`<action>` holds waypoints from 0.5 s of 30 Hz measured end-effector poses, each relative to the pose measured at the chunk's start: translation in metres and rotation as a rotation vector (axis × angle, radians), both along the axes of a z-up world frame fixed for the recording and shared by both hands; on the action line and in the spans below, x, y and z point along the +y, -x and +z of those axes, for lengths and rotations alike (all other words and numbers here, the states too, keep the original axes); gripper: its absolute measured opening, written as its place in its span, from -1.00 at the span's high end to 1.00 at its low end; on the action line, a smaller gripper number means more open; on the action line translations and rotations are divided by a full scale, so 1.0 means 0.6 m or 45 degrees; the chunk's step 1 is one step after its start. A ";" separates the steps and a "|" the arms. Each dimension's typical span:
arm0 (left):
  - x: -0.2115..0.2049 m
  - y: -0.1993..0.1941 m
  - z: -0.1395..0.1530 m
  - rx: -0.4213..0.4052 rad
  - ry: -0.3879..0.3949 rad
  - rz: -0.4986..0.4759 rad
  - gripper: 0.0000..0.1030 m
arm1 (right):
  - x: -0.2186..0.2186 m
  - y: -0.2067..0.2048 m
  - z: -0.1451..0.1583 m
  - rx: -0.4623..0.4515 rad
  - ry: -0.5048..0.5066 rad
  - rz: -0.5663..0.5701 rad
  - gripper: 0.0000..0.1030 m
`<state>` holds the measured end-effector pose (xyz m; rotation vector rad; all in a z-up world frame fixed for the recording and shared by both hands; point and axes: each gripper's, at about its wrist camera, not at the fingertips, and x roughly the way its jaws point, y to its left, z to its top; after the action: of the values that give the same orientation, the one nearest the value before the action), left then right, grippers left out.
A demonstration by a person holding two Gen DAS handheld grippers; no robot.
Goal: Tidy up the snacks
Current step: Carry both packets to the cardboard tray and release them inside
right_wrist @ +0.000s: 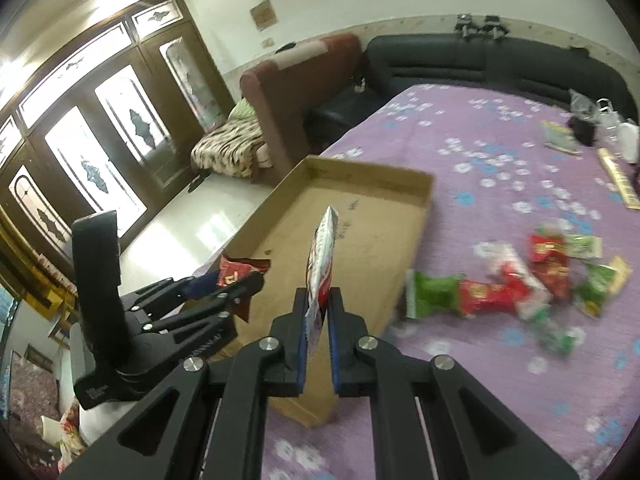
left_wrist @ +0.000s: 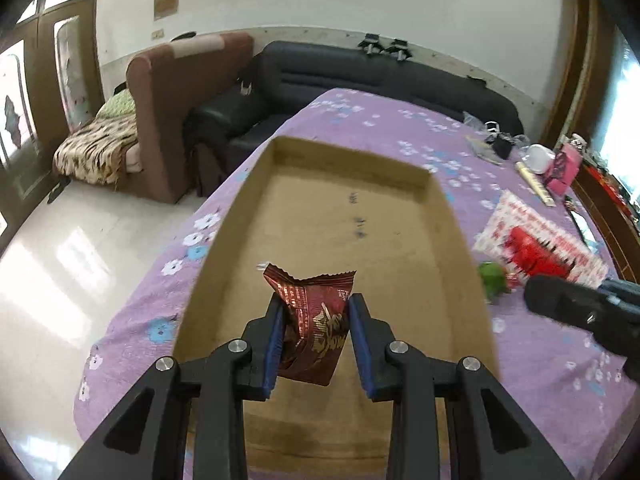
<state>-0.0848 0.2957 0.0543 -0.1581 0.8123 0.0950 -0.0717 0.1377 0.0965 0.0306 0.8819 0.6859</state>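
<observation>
Gripping dark red packet [left_wrist: 310,330], left gripper [left_wrist: 316,300], right gripper [right_wrist: 319,298] clamping white packet [right_wrist: 322,256], above cardboard tray [left_wrist: 360,152]

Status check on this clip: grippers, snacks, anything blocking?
Left gripper shut on dark red packet, over cardboard tray. Right gripper shut on white-red packet. Loose snacks on bedspread. Tray unobstructed.

My left gripper [left_wrist: 316,308] clamps dark red snack packet [left_wrist: 314,328] between 2 blue pads [left_wrist: 274,344], above cardboard tray [left_wrist: 360,224] on purple floral tablecloth [left_wrist: 400,128]. Red-white packet [left_wrist: 540,246], green snack [left_wrist: 494,276] just right of tray. My right gripper [left_wrist: 576,304] at right edge, blurred.
</observation>
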 end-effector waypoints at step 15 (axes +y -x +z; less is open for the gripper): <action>0.029 -0.005 -0.008 -0.014 0.118 0.035 0.30 | 0.090 -0.034 -0.099 0.140 0.109 0.050 0.83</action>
<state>-0.0815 0.3132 0.0494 -0.2573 0.8044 0.0823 -0.0512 0.1917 0.0370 -0.0255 1.0191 0.6874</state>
